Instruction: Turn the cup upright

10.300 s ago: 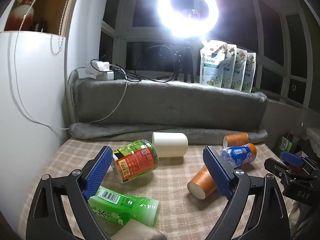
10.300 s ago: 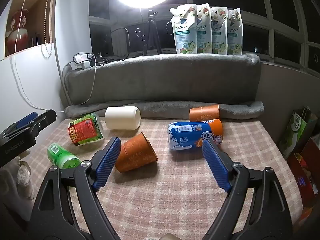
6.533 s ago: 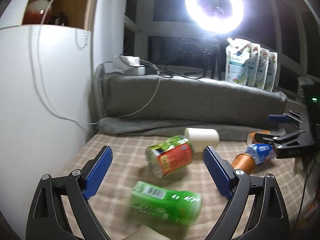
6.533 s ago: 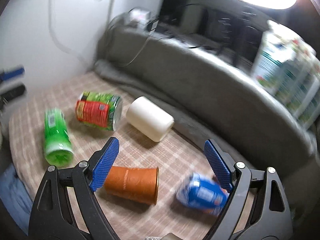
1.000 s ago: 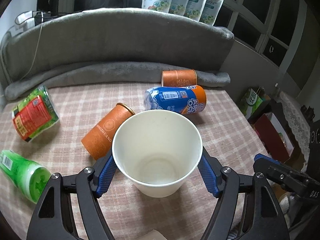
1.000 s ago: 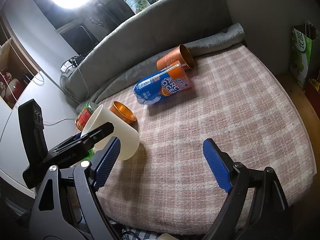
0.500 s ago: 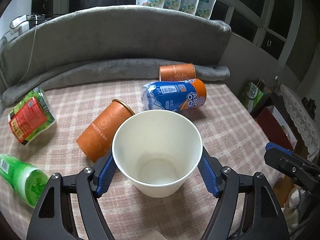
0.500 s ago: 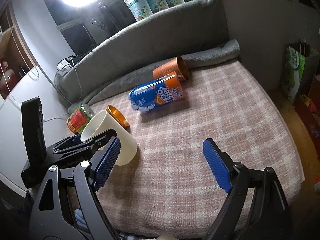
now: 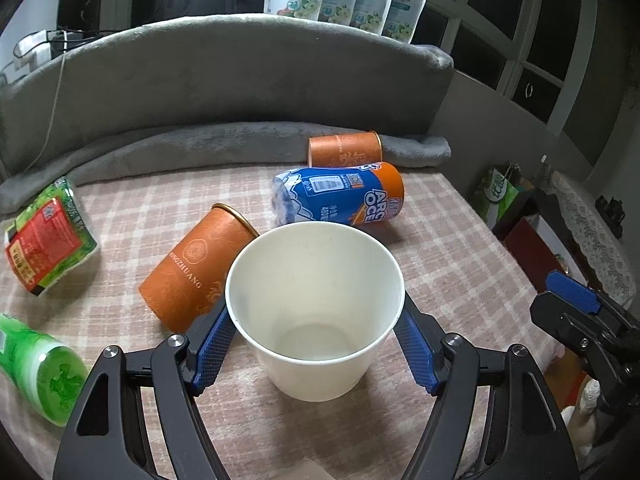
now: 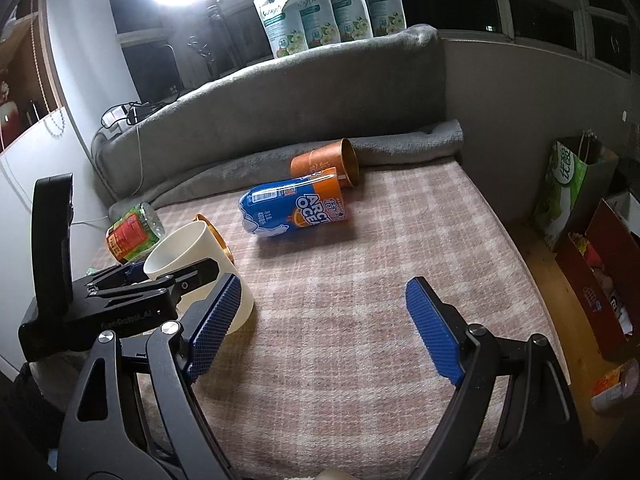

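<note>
My left gripper (image 9: 316,344) is shut on a cream paper cup (image 9: 316,300). The cup is upright with its mouth up, and its base looks down on or just above the checked tablecloth (image 9: 440,248). In the right wrist view the cup (image 10: 188,252) sits at the left, held by the left gripper (image 10: 160,280). My right gripper (image 10: 320,328) is open and empty over the cloth to the right of the cup.
Several containers lie on their sides: an orange cup (image 9: 200,268) just left of the cream cup, another orange cup (image 9: 344,150) at the back, a blue-orange can (image 9: 340,196), a red-green can (image 9: 44,236), a green bottle (image 9: 36,364). A grey cushion (image 9: 224,80) backs the table. Bags stand on the floor at the right (image 10: 572,184).
The left gripper keeps hold of the upright cream cup and has shifted a little right and lower. The right gripper has swung slightly and stays open.
</note>
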Available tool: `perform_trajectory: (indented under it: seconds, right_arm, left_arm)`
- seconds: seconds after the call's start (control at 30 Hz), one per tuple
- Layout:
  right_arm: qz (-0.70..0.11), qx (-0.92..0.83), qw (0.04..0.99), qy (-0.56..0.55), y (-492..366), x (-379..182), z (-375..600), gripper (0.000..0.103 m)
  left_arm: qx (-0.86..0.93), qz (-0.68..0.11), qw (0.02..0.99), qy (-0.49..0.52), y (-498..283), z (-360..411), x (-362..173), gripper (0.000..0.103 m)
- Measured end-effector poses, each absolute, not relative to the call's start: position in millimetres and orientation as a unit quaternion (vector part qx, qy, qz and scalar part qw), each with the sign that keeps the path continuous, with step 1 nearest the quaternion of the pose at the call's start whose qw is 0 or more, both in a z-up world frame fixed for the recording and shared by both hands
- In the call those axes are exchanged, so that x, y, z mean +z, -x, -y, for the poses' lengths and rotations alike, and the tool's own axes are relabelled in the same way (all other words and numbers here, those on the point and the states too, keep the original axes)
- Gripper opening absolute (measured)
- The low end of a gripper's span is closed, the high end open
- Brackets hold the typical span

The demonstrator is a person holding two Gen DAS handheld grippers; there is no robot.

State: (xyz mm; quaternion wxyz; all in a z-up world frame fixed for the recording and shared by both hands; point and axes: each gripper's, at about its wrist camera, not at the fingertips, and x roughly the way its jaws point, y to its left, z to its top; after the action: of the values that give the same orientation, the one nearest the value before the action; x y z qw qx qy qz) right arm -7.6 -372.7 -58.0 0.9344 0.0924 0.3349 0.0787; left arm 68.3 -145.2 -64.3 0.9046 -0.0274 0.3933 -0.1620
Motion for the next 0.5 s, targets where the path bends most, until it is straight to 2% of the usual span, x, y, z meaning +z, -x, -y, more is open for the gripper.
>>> perform_trajectory:
  seconds: [0.5]
  right_arm:
    - [-0.333, 0.079, 0.935, -0.092, 8.5, -56.8, 368.8, 0.087]
  left_arm:
    - [-0.186, -0.389, 0.902, 0.025, -62.4, 146.7, -62.6, 0.076]
